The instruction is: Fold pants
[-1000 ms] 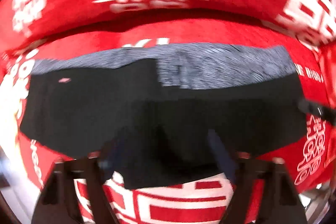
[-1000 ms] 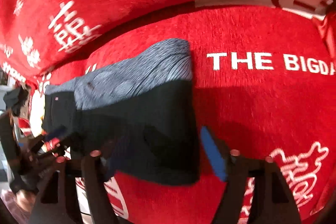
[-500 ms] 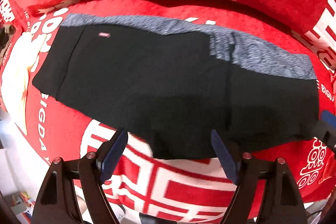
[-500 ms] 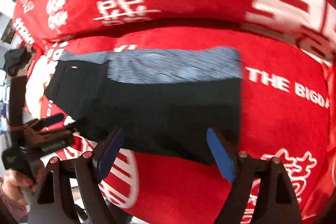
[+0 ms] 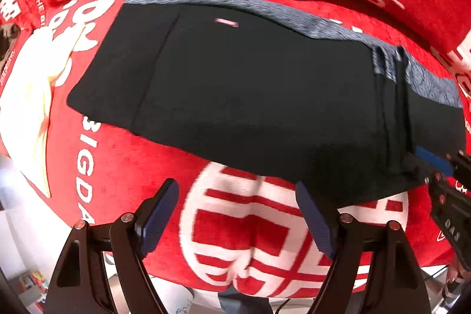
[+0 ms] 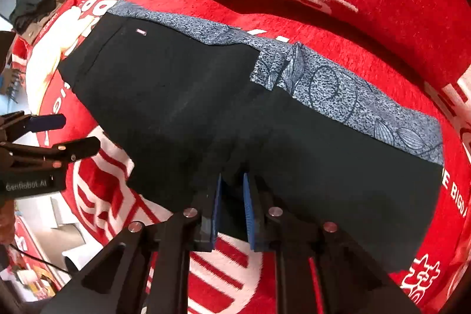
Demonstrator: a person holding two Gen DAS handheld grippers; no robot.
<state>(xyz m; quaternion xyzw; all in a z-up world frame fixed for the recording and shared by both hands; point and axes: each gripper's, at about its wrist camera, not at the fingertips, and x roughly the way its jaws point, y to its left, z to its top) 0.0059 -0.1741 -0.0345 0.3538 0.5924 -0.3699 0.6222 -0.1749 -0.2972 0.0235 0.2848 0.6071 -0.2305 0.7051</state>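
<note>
we see the black pants (image 5: 250,96) flat on the red blanket (image 5: 123,167), grey patterned strip along the far edge. right gripper (image 6: 231,208) pinches their near hem; left gripper (image 5: 235,219) spread wide, holding nothing.

Left gripper (image 6: 53,134) body reads "GenRobot AI". Red blanket (image 6: 382,55) carries white "BIGDA" lettering, cut off at the frame edge, plus large white Chinese double-happiness characters. Small tag (image 5: 226,22) on pants (image 5: 250,96): unreadable.
</note>
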